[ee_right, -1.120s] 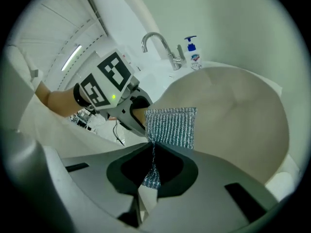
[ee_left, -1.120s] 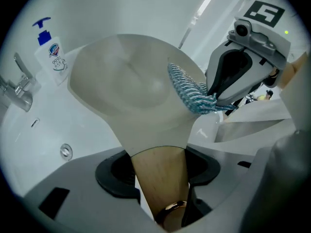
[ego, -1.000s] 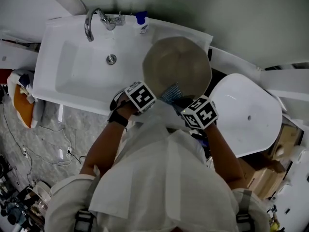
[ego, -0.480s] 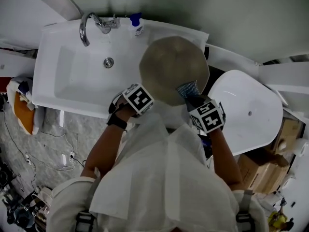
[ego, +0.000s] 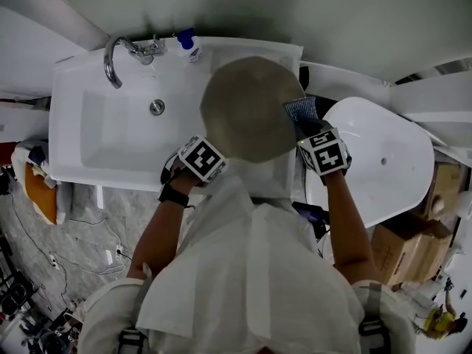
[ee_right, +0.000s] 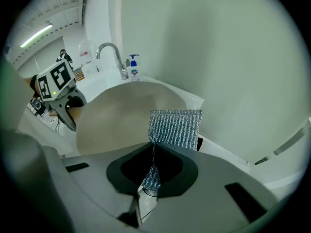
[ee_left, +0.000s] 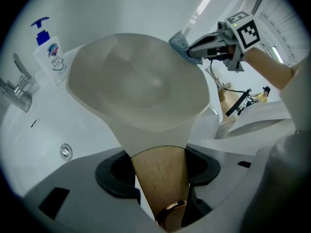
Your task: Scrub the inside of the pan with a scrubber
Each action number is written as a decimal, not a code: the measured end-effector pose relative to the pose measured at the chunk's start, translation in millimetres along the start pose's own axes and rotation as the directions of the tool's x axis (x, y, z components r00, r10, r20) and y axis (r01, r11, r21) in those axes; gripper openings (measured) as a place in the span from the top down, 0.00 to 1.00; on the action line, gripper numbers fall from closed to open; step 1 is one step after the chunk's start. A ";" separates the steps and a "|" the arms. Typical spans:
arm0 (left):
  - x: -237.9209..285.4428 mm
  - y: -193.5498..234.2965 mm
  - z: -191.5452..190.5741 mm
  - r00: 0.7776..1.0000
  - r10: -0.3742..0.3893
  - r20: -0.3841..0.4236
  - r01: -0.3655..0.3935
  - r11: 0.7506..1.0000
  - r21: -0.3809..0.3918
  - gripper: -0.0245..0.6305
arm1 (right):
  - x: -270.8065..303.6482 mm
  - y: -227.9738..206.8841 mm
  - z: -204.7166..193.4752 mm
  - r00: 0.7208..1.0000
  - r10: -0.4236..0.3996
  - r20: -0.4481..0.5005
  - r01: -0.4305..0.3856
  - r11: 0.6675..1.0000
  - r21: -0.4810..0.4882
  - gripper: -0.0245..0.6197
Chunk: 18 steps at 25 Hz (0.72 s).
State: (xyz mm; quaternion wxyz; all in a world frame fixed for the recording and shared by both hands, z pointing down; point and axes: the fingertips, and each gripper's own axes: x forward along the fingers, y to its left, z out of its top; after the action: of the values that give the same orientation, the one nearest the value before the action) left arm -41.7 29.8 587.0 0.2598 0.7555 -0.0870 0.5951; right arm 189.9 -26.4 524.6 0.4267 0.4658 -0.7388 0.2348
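- The left gripper [ego: 198, 161] points steeply down at the front edge of the sink [ego: 88, 135]. Its fingers [ee_left: 116, 178] stand fairly wide and are clamped on the wooden handle [ee_left: 160, 183] of the pan [ego: 247, 109].
- The pan is held over the right end of the sink, with its pale inside facing up and its far rim near the sink's back right corner.
- The right gripper [ego: 313, 135] is just past the pan's right rim. Its fingers [ee_right: 182, 171] are nearly together, pinching the lower edge of a grey mesh scrubber [ee_right: 175, 127].
- The scrubber stands up from the fingers at the pan's right rim. It seems to touch the rim, though the contact is not clear.
- A tap [ego: 118, 54] and a soap bottle [ego: 189, 46] stand on the sink's back edge.
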 end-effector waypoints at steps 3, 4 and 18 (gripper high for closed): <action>1.0 1.0 1.9 1.000 0.002 0.005 -0.002 1.000 0.003 0.56 | 9.2 -26.2 13.0 0.999 -0.041 0.028 0.040 0.999 0.013 0.93; 1.3 0.5 1.8 1.000 -0.002 0.005 0.002 1.000 0.001 0.56 | 12.0 -32.8 17.0 0.998 -0.049 0.037 0.048 0.999 0.018 0.93; 4.5 -3.9 9.8 0.999 -0.027 0.042 0.027 1.000 0.005 0.56 | 53.0 -64.4 77.8 0.998 -0.058 0.015 0.059 0.997 -0.052 0.93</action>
State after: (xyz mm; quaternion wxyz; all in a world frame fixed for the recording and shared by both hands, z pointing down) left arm -30.4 29.0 588.7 0.2642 0.7696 -0.0811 0.5757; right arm 204.4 -139.5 525.5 0.4404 0.4775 -0.7335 0.1997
